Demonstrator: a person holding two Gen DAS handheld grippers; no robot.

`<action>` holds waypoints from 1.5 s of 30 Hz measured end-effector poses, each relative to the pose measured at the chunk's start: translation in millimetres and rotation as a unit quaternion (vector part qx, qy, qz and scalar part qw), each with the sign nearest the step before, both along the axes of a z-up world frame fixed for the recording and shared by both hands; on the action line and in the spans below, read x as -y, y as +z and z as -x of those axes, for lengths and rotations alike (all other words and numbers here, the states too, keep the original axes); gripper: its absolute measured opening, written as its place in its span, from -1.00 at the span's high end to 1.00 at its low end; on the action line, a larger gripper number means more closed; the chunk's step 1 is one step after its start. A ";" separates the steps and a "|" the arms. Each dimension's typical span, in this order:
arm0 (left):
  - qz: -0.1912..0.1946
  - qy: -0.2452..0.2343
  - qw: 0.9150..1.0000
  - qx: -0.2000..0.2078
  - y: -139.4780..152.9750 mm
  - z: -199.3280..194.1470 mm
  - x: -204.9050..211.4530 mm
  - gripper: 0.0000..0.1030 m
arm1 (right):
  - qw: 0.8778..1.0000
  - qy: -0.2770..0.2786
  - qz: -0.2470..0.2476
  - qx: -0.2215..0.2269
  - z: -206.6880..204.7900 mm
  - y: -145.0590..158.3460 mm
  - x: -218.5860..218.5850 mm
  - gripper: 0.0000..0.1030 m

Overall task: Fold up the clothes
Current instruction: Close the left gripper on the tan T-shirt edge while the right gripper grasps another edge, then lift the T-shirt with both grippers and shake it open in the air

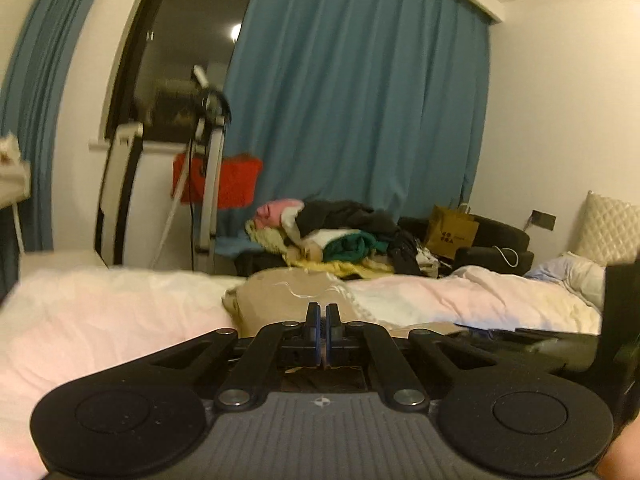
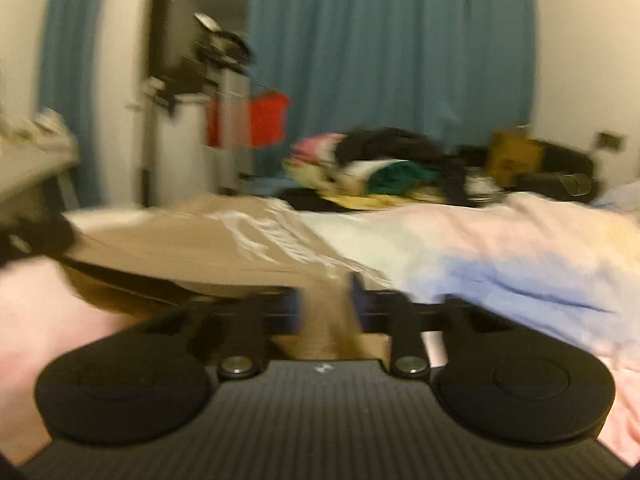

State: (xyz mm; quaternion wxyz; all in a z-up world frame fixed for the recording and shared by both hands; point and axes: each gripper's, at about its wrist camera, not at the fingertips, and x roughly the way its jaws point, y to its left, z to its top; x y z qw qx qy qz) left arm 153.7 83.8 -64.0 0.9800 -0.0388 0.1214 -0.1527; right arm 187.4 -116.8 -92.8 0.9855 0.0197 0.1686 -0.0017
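A beige garment (image 1: 288, 296) with white print lies on the pink and white bed cover (image 1: 100, 320). My left gripper (image 1: 323, 314) is shut, its two fingers pressed together at the near edge of the garment; whether cloth is pinched between them is hidden. In the blurred right wrist view the beige garment (image 2: 208, 240) stretches to the left, lifted off the bed. My right gripper (image 2: 326, 300) holds a bunched fold of that garment between its fingers, which stand a little apart around the cloth.
A heap of mixed clothes (image 1: 340, 236) lies beyond the bed before a blue curtain (image 1: 360, 100). A brown paper bag (image 1: 450, 232) sits on a dark chair. A red item (image 1: 218, 180) hangs on a stand at the left. Pillows (image 1: 608, 236) are at the right.
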 end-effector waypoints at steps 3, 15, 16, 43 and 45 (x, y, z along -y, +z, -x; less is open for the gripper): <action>-0.015 -0.005 0.999 0.040 17.5 39.4 12.7 0.97 | 0.998 0.049 -0.038 0.022 27.5 25.4 18.2 0.85; -0.035 -0.031 0.996 0.076 49.9 163.8 63.8 0.96 | 0.966 0.188 -0.142 0.104 130.4 100.2 101.5 0.87; -0.038 -0.032 0.997 0.065 44.6 165.0 68.8 0.96 | 0.964 0.191 -0.155 0.098 129.1 97.9 105.4 0.87; -0.117 -0.099 0.987 -0.044 -41.7 132.8 129.5 -0.24 | 0.938 0.215 -0.273 -0.010 72.9 42.4 142.5 0.87; -0.132 -0.074 0.988 -0.039 -45.3 127.1 136.0 -0.25 | 0.938 0.213 -0.274 -0.005 76.4 42.2 144.5 0.87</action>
